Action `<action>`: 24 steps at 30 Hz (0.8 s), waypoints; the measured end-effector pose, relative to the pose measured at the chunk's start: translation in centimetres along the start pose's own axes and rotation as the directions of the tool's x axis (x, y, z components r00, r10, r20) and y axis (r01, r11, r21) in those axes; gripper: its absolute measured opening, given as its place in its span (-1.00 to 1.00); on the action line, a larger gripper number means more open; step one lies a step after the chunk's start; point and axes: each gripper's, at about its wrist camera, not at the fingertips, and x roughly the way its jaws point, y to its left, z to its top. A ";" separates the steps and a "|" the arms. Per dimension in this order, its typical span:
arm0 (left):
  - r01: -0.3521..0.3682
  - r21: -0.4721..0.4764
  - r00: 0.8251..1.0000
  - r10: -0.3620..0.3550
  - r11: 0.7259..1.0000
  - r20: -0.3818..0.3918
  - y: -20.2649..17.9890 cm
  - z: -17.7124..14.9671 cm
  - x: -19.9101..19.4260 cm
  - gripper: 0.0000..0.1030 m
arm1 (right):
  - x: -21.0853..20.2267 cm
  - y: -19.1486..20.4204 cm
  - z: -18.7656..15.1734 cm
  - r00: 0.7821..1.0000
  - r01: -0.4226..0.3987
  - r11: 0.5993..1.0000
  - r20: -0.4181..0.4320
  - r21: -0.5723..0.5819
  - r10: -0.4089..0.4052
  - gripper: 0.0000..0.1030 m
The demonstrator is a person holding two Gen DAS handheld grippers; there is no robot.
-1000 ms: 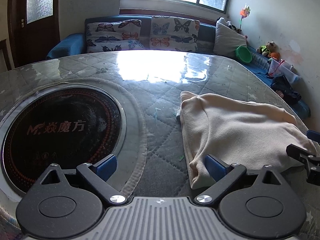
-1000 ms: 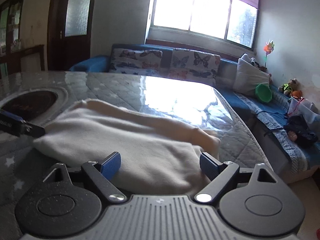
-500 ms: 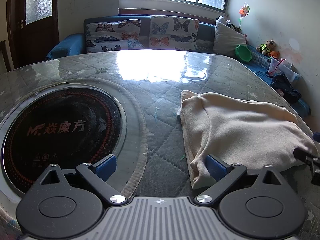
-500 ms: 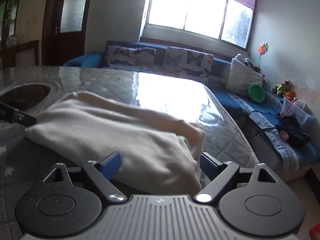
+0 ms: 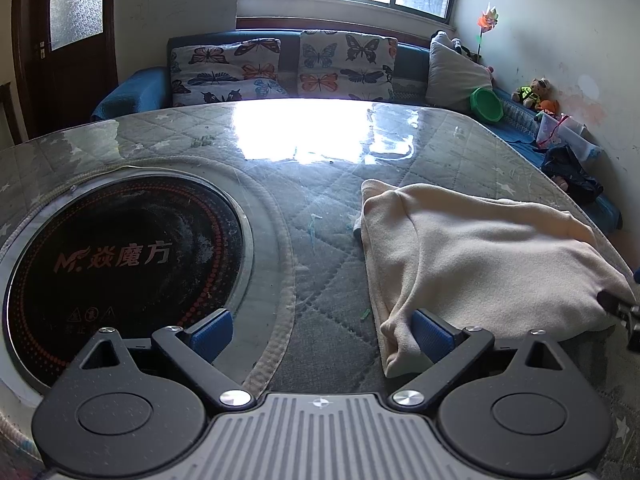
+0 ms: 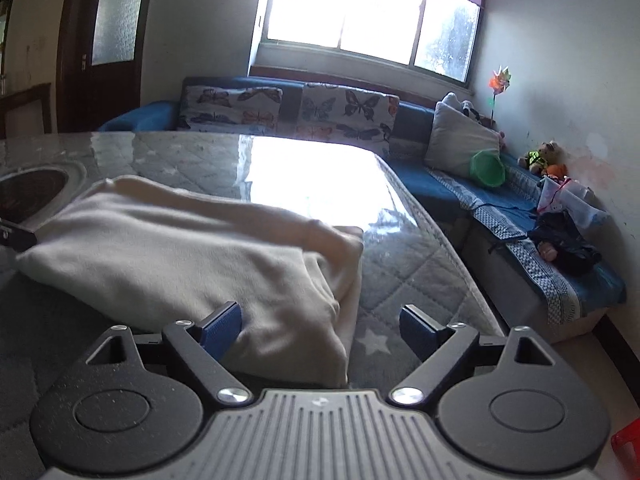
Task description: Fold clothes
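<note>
We see a cream garment [image 5: 480, 264] lying in a compact, layered bundle on the right part of the quilted surface [image 5: 320, 184], its folded edges suggesting doubling for compactness. Our left tool [image 5: 320, 330] stands wide, one pad at the bundle's near-left corner; our right tool [image 6: 320, 330] stands wide, straddling the near-right corner. Neither holds cloth. The surface's right edge runs just beside the bundle; open room lies toward the inset cooktop [image 5: 120, 264].

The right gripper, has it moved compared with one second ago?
Yes. The right gripper has drawn to its right: the cream garment sat centred between its fingers, and now only the garment's corner does, with the quilted table showing.
</note>
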 end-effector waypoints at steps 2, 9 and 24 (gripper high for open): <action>0.000 0.000 1.000 0.000 1.000 0.000 0.0 0.0 0.0 0.91 | -0.1 -0.5 -0.1 1.000 0.011 1.000 0.002 0.014 -0.011 0.71; -0.002 0.000 1.000 0.002 1.000 -0.001 0.0 0.0 0.1 0.91 | -0.6 -2.2 -0.3 0.999 0.051 0.997 0.007 0.061 -0.051 0.71; -0.008 0.004 1.000 0.008 1.000 -0.003 -0.2 0.0 0.0 0.92 | -0.1 -2.7 -1.0 0.999 0.052 0.996 -0.014 0.074 -0.051 0.73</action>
